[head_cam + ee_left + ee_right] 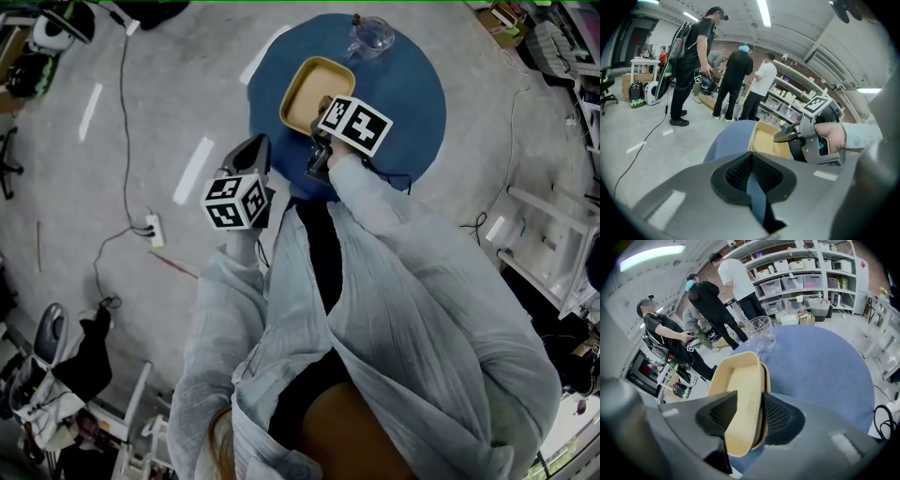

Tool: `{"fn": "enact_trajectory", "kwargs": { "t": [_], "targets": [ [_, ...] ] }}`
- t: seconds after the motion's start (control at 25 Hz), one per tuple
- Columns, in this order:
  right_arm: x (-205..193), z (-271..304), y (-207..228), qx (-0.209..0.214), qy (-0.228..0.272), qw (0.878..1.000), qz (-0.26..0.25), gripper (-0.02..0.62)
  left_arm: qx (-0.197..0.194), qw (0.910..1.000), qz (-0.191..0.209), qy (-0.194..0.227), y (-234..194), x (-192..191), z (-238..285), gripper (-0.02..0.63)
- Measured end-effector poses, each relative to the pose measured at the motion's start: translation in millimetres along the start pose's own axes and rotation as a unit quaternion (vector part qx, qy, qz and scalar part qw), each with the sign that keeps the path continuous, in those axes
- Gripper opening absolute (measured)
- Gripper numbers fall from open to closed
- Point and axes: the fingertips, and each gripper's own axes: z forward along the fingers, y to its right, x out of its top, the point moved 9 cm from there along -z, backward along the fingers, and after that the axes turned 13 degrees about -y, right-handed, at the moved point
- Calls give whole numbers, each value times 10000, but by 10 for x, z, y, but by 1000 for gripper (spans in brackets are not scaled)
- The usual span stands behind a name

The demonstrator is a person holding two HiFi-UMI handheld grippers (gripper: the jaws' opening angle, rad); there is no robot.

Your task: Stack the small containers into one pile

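Observation:
Two tan containers (740,385), one nested in the other, lie on the round blue table (820,371). My right gripper (750,401) straddles their near right wall: one pad is inside the tub and stands off the wall, the other is just outside the rim, so the jaws are open. From the head view the pile (305,94) is at the table's left part, with the right gripper (323,111) over its near edge. My left gripper (255,141) hovers off the table's near-left edge, shut and holding nothing. The left gripper view shows that gripper (751,161) facing the pile (766,138).
A clear glass jug (372,36) stands at the table's far edge behind the pile. Cables and a power strip (155,230) lie on the floor to the left. Several people (736,79) stand by shelving (797,277) beyond the table.

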Motion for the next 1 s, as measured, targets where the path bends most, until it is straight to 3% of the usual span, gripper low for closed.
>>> {"fn": "enact_trajectory", "kwargs": {
  "t": [0.16, 0.36, 0.52, 0.72, 1.0],
  "targets": [
    [-1, -47, -32, 258, 110, 9996, -88, 266, -10, 10000, 29, -16, -7, -11, -9, 12],
    [29, -102, 43, 420, 303, 9984, -233, 325, -57, 10000, 61, -2, 12, -23, 8, 12],
    [10, -85, 80, 826, 333, 9955, -316, 478, -110, 9998, 142, -37, 41, -27, 32, 12],
    [11, -133, 181, 1009, 269, 9921, -693, 485, -92, 9996, 275, 71, 135, 38, 16, 13],
    [141, -359, 300, 943, 521, 9825, -1518, 482, 68, 9990, 208, 390, 308, 139, -88, 12]
  ]
}}
